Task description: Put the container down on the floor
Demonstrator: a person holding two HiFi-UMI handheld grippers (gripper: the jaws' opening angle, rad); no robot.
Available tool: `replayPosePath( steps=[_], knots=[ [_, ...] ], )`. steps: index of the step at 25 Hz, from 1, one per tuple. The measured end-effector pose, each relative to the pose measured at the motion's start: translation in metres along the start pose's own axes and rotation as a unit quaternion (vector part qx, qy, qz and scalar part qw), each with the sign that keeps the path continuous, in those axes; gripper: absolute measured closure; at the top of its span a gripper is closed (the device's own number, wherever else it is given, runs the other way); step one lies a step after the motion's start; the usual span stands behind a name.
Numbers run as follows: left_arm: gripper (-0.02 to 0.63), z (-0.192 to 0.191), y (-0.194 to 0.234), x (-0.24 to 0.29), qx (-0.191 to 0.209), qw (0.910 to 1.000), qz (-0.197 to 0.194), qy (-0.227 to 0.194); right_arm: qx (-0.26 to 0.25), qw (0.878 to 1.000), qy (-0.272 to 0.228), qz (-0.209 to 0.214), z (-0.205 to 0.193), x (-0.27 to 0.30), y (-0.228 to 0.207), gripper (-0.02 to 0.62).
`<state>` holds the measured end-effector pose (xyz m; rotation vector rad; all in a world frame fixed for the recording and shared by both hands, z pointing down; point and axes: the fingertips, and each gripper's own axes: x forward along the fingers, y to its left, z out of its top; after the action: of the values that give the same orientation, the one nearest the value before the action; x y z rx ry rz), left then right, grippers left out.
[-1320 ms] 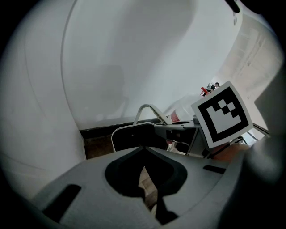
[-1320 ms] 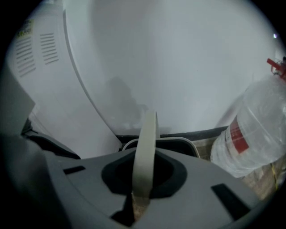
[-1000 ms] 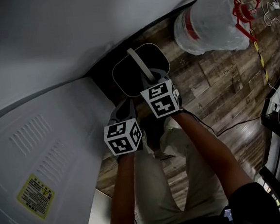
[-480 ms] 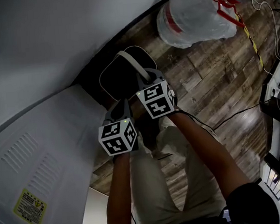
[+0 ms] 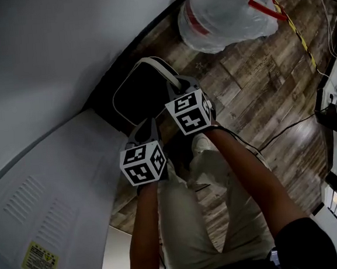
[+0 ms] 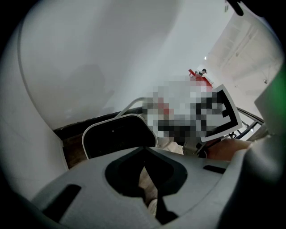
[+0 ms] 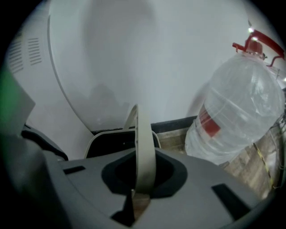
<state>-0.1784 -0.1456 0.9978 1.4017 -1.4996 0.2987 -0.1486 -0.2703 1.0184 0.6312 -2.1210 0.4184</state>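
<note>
Showing blk container, wht rim, pale handle

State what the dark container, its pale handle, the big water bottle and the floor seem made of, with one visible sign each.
Container: probably moulded plastic, dark matt inside, smooth pale rim.
Handle: thin pale curved strap, likely plastic.
Water bottle: clear glossy plastic, see-through with highlights.
Floor: wood-look planks with grain and seams; solid wood or laminate, cannot tell.

Water jug top cut by frame edge; container near rim hidden behind right gripper.
</note>
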Motion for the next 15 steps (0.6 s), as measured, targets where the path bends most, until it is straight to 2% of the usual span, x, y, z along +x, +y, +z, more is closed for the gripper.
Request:
replayPosePath(
  steps=[6,11,15],
  knots=[
    [0.589,0.005,0.007,0.011,-0.004,1.0,0.003,-0.004,0.027,0.999,0.024,-0.003,-0.016,0.015,-0.024,0.563],
    [0.589,-0.004,0.005,0.021,-0.003,1.0,0.0,0.007,0.056,0.997,0.048,0.005,-0.034,0.029,-0.039,0.56],
    [0.588,-0.007,-0.001,0.034,0.001,0.9999,-0.007,0.009,0.07,0.995,0.062,0.017,-0.048,0.039,-0.039,0.49]
  ],
)
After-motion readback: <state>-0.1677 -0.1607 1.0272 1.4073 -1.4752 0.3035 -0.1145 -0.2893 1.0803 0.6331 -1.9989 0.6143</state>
